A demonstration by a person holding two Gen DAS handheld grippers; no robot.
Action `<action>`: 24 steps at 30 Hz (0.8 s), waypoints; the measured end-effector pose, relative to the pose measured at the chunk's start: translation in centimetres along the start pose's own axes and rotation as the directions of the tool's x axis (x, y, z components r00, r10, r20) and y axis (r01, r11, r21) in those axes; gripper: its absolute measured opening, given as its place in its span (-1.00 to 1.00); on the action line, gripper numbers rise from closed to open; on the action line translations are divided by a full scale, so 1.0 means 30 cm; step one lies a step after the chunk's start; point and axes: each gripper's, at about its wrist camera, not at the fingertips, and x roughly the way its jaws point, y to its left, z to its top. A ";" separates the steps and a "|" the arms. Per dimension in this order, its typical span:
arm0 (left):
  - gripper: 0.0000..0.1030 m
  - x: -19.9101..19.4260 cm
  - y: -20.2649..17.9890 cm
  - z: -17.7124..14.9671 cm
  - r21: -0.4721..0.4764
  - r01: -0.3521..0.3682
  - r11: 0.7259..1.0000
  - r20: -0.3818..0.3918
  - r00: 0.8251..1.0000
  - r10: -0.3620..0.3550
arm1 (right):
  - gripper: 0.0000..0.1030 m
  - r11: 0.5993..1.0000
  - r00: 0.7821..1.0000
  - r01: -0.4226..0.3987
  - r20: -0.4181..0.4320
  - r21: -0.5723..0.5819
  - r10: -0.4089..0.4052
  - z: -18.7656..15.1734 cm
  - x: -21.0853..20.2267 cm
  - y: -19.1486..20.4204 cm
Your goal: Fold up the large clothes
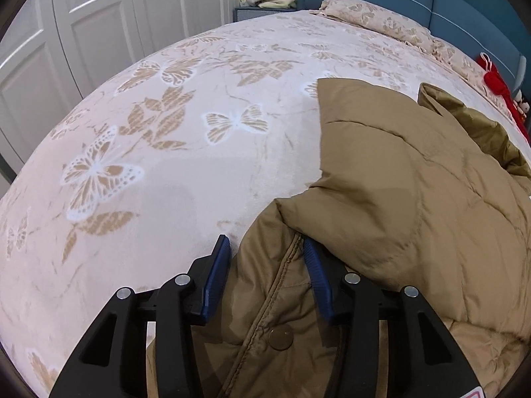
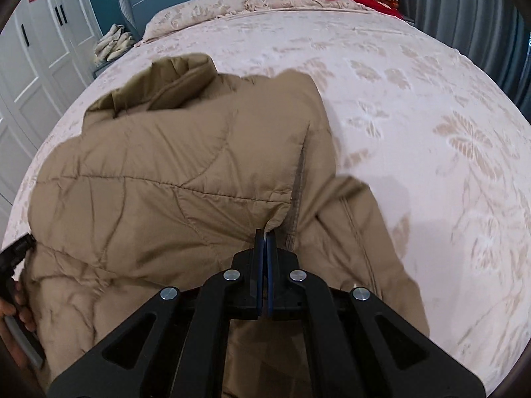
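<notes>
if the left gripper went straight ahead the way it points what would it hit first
Most likely the tan jacket: a fold of it already sits between the open jaws of the left gripper, bulging ahead. Beyond lies the bedspread, though depth is unclear.

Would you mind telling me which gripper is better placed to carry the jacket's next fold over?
Probably the right gripper: it is shut on an edge of the tan jacket. The left gripper is open, merely straddling fabric.
</notes>
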 end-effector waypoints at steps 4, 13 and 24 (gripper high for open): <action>-0.12 -0.002 -0.007 -0.011 0.014 -0.014 1.000 0.009 1.000 0.014 | -0.99 0.998 0.999 0.032 -0.001 -0.055 -0.032 -0.026 0.019 0.019; -0.14 -0.230 0.075 -0.035 0.036 0.014 0.999 0.066 0.998 -0.016 | -0.70 0.997 0.997 0.072 0.042 -0.010 -0.071 -0.052 -0.172 -0.054; -0.19 -0.339 -0.311 0.138 0.127 0.180 0.975 0.107 0.975 -0.194 | -0.71 0.992 0.986 -0.097 0.130 -0.080 0.107 0.159 -0.223 0.231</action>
